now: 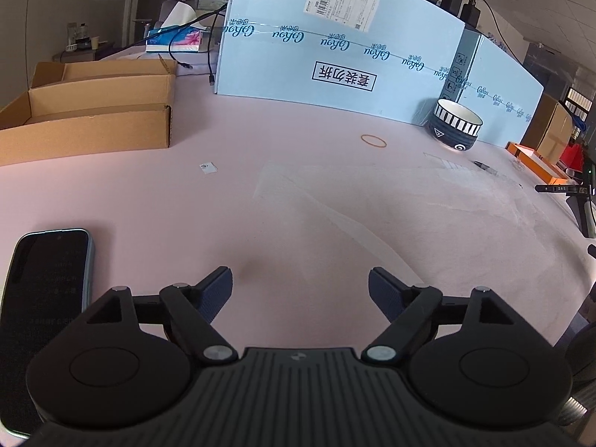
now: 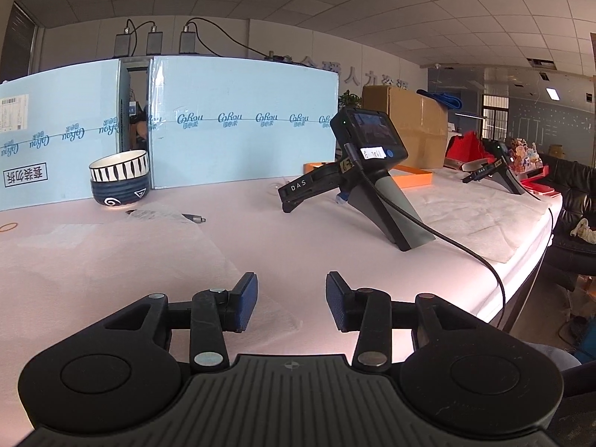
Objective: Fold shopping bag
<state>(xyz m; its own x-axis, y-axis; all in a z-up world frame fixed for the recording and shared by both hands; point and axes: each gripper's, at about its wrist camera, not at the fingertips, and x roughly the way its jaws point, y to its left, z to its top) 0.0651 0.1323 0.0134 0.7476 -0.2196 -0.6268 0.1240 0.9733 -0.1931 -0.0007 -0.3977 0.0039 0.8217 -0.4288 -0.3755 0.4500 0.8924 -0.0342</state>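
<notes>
The shopping bag (image 1: 372, 201) is a thin, see-through plastic sheet lying flat on the pink table, ahead and to the right of my left gripper (image 1: 300, 283). That gripper hovers low over the table, open, with nothing between its blue pads. In the right wrist view the bag (image 2: 123, 257) spreads out on the left, and its near edge runs under the left finger of my right gripper (image 2: 291, 290). The right gripper is open too and holds nothing.
A phone (image 1: 44, 298) lies near left, an open cardboard box (image 1: 93, 123) behind it. Blue cartons (image 1: 335, 44) wall the back. A striped bowl (image 1: 456, 123), rubber band (image 1: 373, 141) and pen (image 1: 484, 167) lie beyond the bag. A spare gripper on a stand (image 2: 365, 171) with a cable stands right.
</notes>
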